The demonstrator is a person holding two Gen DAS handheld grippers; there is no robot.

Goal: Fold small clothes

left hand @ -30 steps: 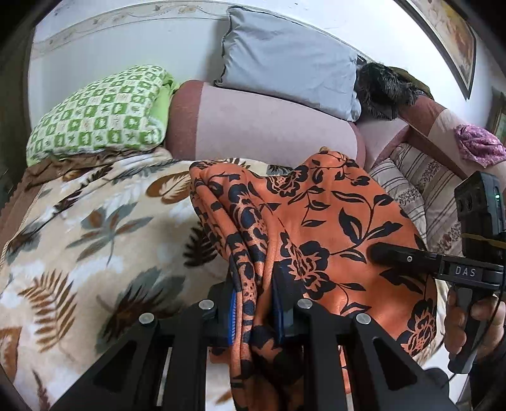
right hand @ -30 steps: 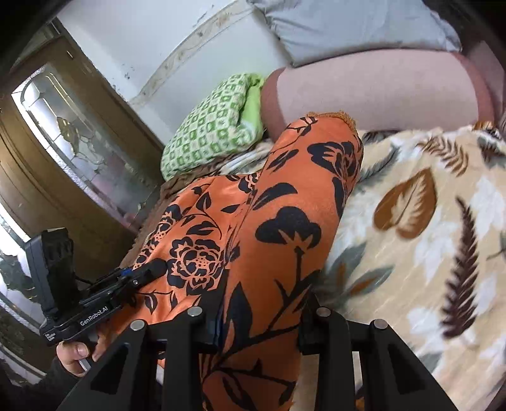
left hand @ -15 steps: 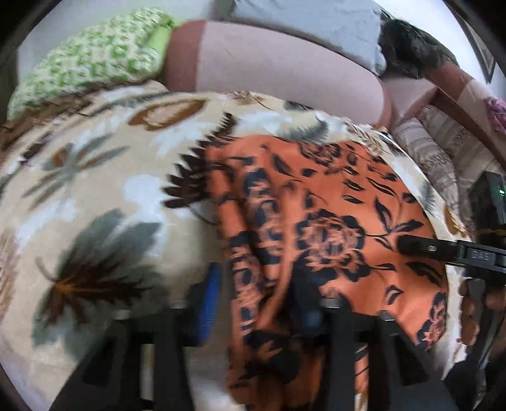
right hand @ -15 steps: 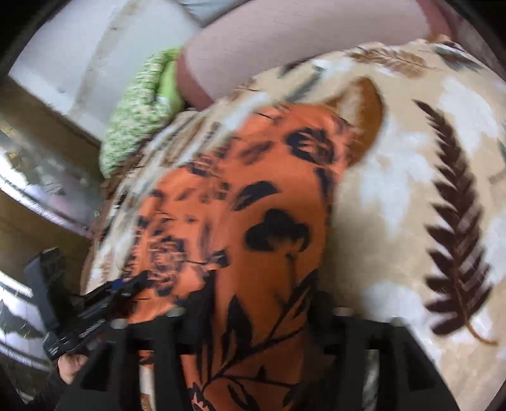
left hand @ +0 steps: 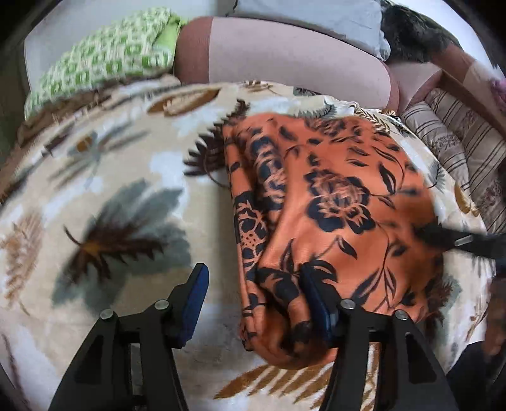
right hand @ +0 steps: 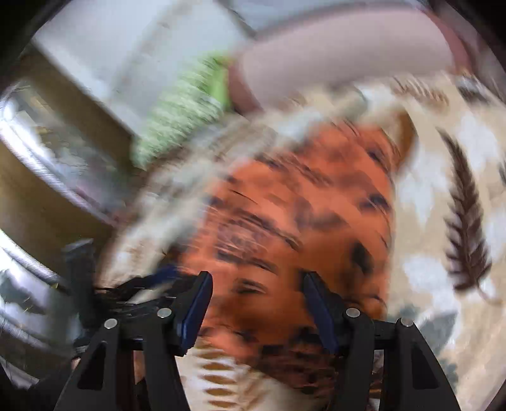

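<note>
The orange floral garment [left hand: 332, 205], held up off the bed a second ago, now lies on the leaf-print blanket [left hand: 110, 189], and both grippers have let go of it. The left wrist view is the sharper of the two: behind the blanket it shows a pink bolster [left hand: 284, 60], a green checked pillow [left hand: 104, 60], a grey pillow [left hand: 310, 15] and a striped cushion [left hand: 458, 139] at right, detail that the heavily blurred right wrist view smears into streaks. In that sharper view the left gripper [left hand: 253, 300] has its jaws opening, the right blue pad against a bunched fold of the garment, the left pad clear over bare blanket. The right wrist view alone shows a glass-panelled wooden door [right hand: 47, 164] at left; there the right gripper [right hand: 256, 303] straddles the garment's near edge, jaws closing but pads not pressing the cloth. The other gripper's black tip [left hand: 455, 240] reaches the garment's right side
</note>
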